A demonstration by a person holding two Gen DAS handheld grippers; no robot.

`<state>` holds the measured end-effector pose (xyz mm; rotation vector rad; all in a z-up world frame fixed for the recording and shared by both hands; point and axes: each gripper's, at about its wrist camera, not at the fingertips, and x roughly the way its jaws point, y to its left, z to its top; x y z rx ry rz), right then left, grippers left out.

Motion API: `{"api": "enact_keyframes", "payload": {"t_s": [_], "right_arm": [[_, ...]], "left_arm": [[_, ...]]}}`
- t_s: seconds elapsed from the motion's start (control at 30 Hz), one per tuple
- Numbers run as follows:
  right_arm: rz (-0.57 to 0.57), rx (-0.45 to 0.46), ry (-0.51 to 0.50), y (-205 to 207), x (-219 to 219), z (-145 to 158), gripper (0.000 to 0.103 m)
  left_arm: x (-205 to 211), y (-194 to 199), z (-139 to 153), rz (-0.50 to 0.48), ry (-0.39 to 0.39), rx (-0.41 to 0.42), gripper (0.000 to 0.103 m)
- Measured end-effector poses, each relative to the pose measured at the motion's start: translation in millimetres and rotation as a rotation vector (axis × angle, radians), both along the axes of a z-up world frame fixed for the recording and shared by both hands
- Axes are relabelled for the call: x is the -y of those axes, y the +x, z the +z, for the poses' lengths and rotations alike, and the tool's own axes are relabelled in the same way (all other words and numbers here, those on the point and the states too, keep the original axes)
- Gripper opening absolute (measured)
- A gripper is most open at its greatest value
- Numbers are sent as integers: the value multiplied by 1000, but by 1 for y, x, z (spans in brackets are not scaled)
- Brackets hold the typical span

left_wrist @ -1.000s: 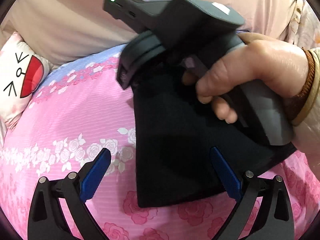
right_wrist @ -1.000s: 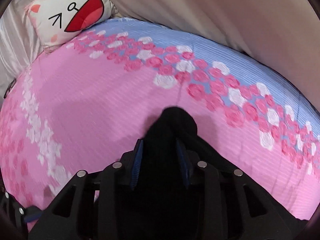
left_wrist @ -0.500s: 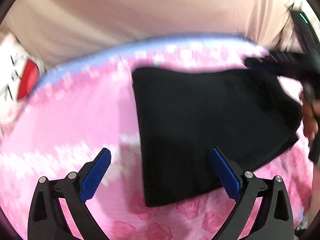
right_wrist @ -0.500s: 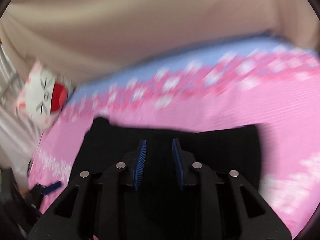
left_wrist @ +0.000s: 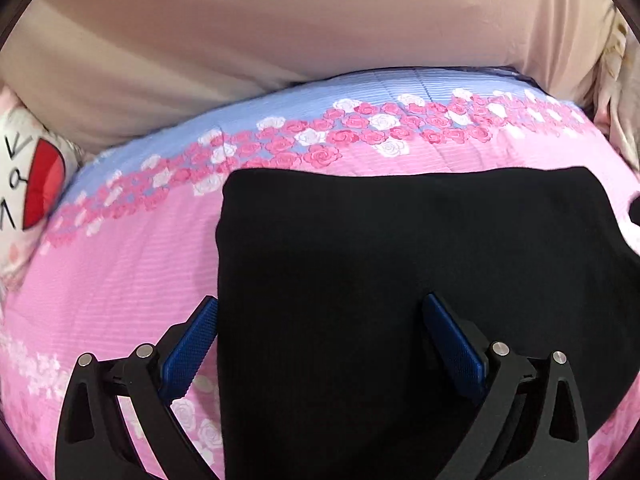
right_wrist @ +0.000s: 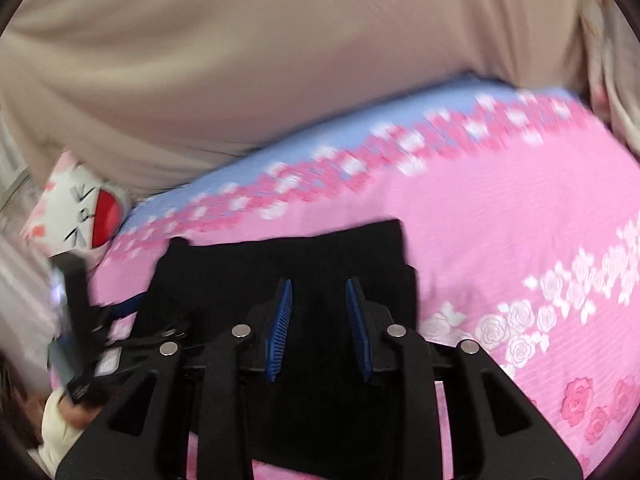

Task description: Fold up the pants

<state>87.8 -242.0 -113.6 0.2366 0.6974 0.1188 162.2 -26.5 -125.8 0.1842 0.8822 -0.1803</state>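
Black pants (left_wrist: 400,280) lie folded flat on a pink rose-print bedspread (left_wrist: 120,264). My left gripper (left_wrist: 320,320) is open wide and straddles the pants' left edge, with one pad over the sheet and the other over the cloth. In the right wrist view the same pants (right_wrist: 280,256) reach under my right gripper (right_wrist: 318,292). Its blue pads stand a narrow gap apart, and black cloth fills that gap. The left gripper (right_wrist: 80,320) shows blurred at that view's left edge, above a hand (right_wrist: 68,412).
A beige cushioned headboard (left_wrist: 320,40) rises behind the bed. A white cartoon-face pillow (left_wrist: 28,184) lies at the far left. The bedspread turns blue (left_wrist: 360,88) along its far edge. Patterned fabric (left_wrist: 616,92) hangs at the far right.
My right gripper swept from the pants' far left corner across to the right, out of the left wrist view. The pants now lie wider. My left gripper has shifted onto their left edge.
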Motion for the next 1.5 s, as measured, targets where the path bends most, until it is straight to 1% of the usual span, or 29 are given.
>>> {"api": "enact_keyframes", "payload": {"t_s": [0.03,0.07,0.1,0.13,0.17,0.2,0.27,0.3,0.37,0.4,0.43,0.47,0.5,0.53,0.57,0.6,0.67,0.73,0.8,0.87,0.97,1.03,1.17,1.33,1.5], "right_arm": [[3,-49,-50,5,-2,-14,27],[-1,-90,-75,11,-1,-29,25],[-3,-51,-40,6,5,-36,25],[-11,-57,-1,0,8,-32,25],[-23,-43,26,-11,10,-20,26],[-13,-4,56,-23,11,-6,29],[29,41,67,-41,9,11,29],[54,48,48,-50,5,15,29],[73,-3,0,-52,-3,3,29],[80,-72,-48,-48,-9,-18,28],[76,-88,-85,-46,-12,-35,26],[72,-43,-94,-51,-12,-38,26],[64,-34,-104,-55,-15,-35,26],[50,-33,-109,-58,-17,-28,26],[41,-18,-97,-63,-17,-19,26],[46,-1,-91,-68,-19,-13,27],[57,33,-118,-82,-25,-4,28],[34,30,-124,-88,-22,-6,28],[7,21,-82,-93,-14,-11,28],[-20,17,-43,-97,-7,-14,28],[-47,1,-28,-93,-1,-18,28],[-41,-6,-21,-91,-3,-18,29],[-27,-7,-56,-90,-13,-18,29],[-19,-11,-68,-87,-21,-19,29],[-3,5,-106,-84,-33,-13,29]], "left_arm": [[0,0,3,1,-6,-1,98],[-1,1,3,0,-4,1,98],[1,1,4,-2,3,4,98],[2,0,5,-2,11,4,98],[3,0,8,0,20,2,98],[3,-5,14,8,34,5,98],[7,-18,26,3,49,24,98],[7,-28,34,-10,39,48,98],[12,-42,35,-30,33,43,98],[15,-46,32,-43,34,29,98],[20,-51,24,-62,46,6,98],[26,-56,16,-59,91,19,98],[31,-63,11,-60,144,68,98],[33,-68,11,-62,166,95,98],[35,-71,13,-53,189,104,98],[36,-74,17,-50,193,100,98],[34,-80,25,-58,177,100,98],[32,-87,26,-64,186,92,98],[29,-91,21,-63,193,77,98],[25,-94,18,-61,178,59,98],[17,-94,17,-52,139,28,98],[13,-94,16,-48,121,14,98],[11,-98,14,-45,114,12,98],[11,-98,13,-48,115,15,98],[11,-97,11,-52,111,20,98]]}}
